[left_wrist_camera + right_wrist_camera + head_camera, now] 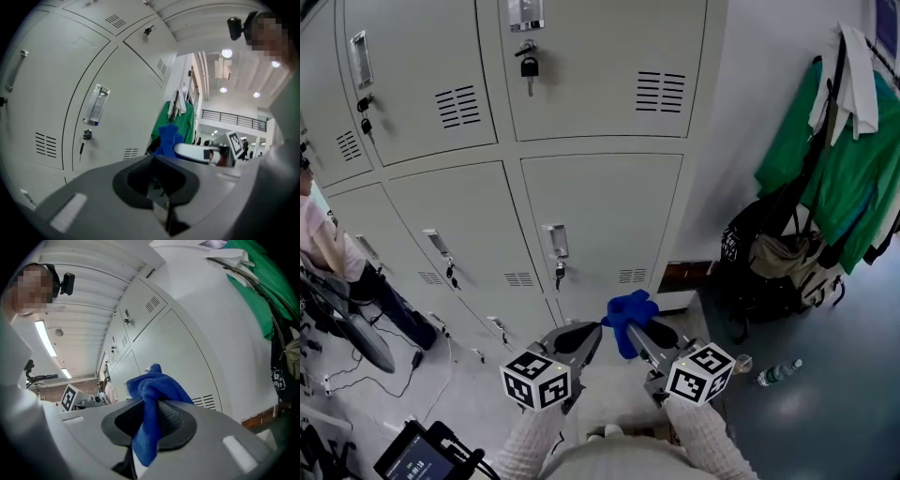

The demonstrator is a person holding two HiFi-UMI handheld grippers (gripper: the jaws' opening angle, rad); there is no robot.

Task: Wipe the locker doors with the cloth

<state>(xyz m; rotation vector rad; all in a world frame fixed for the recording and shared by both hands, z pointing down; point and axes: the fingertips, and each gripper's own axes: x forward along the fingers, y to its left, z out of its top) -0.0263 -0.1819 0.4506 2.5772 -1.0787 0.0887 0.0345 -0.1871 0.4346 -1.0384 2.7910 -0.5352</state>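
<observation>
Holding the cloth (628, 314) is your right gripper (637, 332): its jaws are clamped on a bunched fold, and the loose end hangs below them in the right gripper view. The left gripper (589, 333) has its jaws together with nothing between them. The cloth sits near the locker doors (600, 211) but apart from them, so wiping looks not yet begun here.

Advice for the step: press the wad flat to the lower right door and work in overlapping passes. Steer round the handle (555, 241), the key (559, 274) hanging under it, and the vent slots (632, 276), where the cloth could snag.

Surface: pale painted metal, smooth, probably slick, so light pressure should do.

Room: green garments (825, 169) and bags (778, 258) hang at the right. A bottle (778, 372) lies on the floor near your right. A person (323, 239) sits at the left.
</observation>
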